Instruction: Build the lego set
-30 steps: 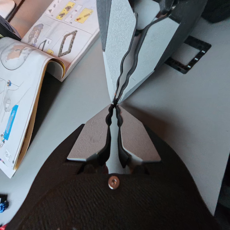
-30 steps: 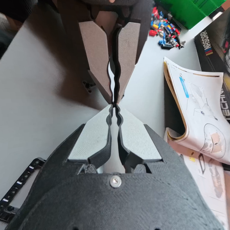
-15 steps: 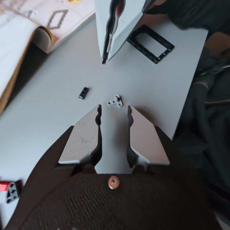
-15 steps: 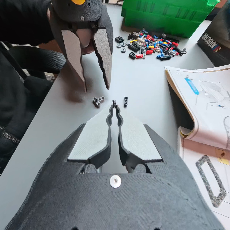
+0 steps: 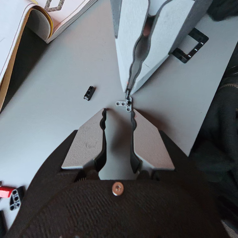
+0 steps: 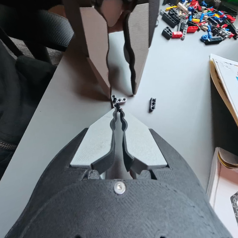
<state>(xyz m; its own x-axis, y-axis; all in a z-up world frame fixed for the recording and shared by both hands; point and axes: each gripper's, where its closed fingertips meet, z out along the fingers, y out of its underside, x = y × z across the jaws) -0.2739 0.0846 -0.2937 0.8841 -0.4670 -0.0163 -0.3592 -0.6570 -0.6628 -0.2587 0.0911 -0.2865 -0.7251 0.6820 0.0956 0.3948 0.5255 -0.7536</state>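
Left wrist view: your left gripper is spread wide, just short of the grey T-shaped piece on the table. Right wrist view: your right gripper pinches a black pin at that piece.

A: What carries the parts?
B: A grey table.

A: What lies on it?
B: A grey T-shaped piece, a short black piece beside it, a black frame, an open booklet, loose bricks.
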